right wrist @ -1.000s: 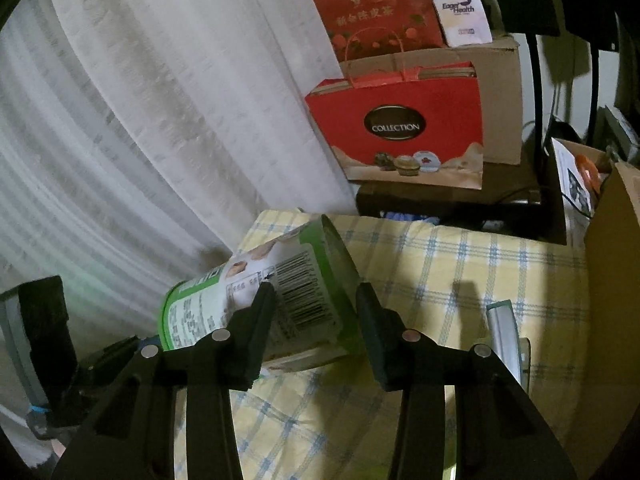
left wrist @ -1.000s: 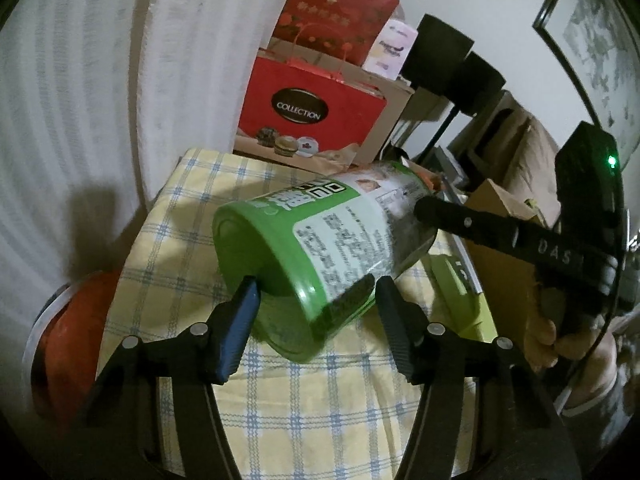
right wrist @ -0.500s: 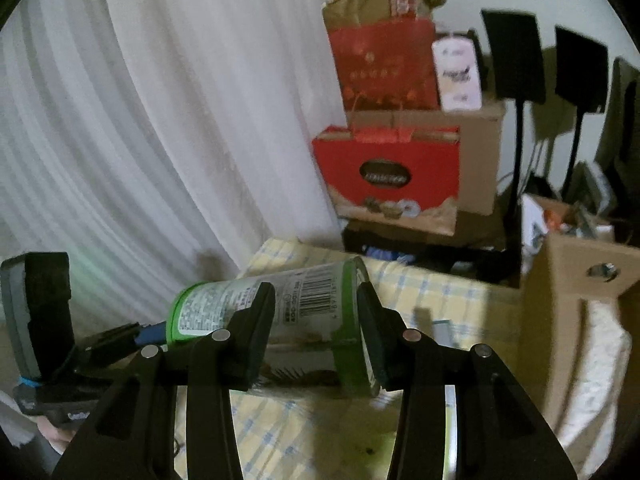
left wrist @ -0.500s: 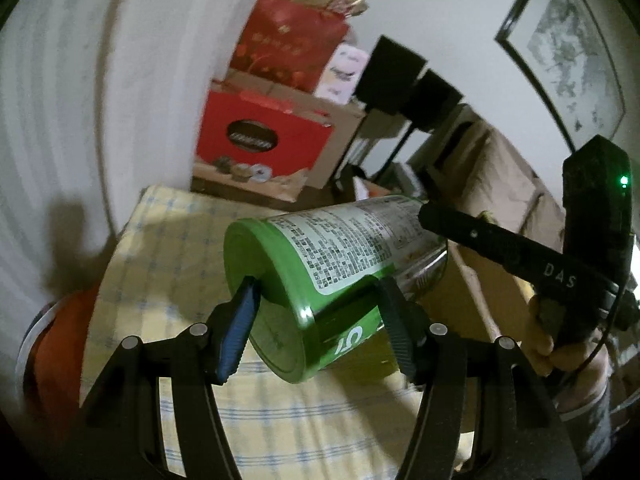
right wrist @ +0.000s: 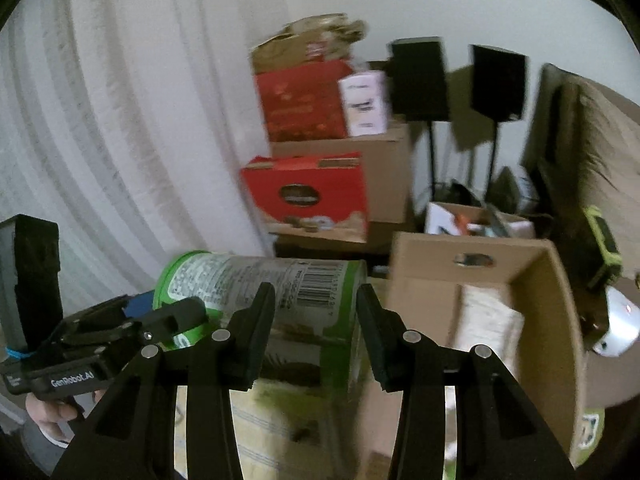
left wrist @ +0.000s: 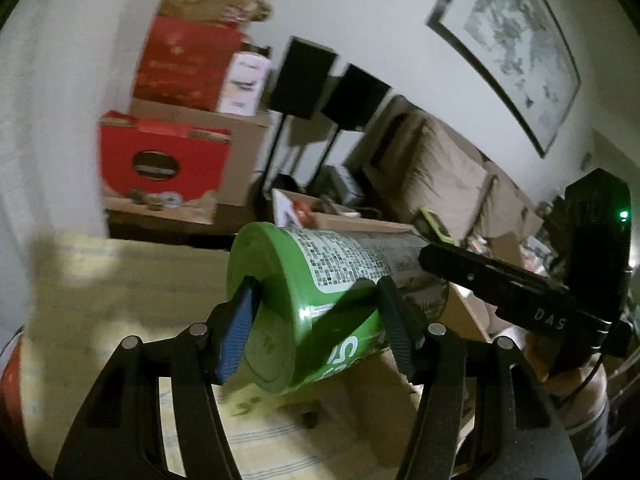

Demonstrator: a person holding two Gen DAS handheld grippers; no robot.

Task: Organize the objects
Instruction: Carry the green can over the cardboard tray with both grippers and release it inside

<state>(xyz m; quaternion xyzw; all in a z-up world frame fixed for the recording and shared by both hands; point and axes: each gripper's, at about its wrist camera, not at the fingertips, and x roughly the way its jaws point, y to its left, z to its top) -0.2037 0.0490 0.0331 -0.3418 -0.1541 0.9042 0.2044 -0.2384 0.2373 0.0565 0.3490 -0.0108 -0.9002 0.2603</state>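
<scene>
A large green can with a printed label [left wrist: 320, 280] lies on its side in the air, held at both ends. My left gripper [left wrist: 316, 320] is shut on its base end. My right gripper [right wrist: 316, 312] is shut on its other end, by the barcode [right wrist: 316, 292]. The can hangs above the checked tablecloth [left wrist: 120, 300], next to an open cardboard box [right wrist: 540, 280] on the right. Each gripper shows in the other's view, the right one [left wrist: 500, 284] and the left one [right wrist: 132, 320].
A white bag or cloth [right wrist: 488, 320] lies inside the cardboard box. Red gift bags [right wrist: 308, 196] and more boxes stand stacked against the curtain behind the table. Two black speakers on stands [right wrist: 420, 76] and a sofa [left wrist: 440, 168] are to the right.
Both grippers have lifted the can off the table and carried it up and to the right, toward the open cardboard box. The can has levelled out.
</scene>
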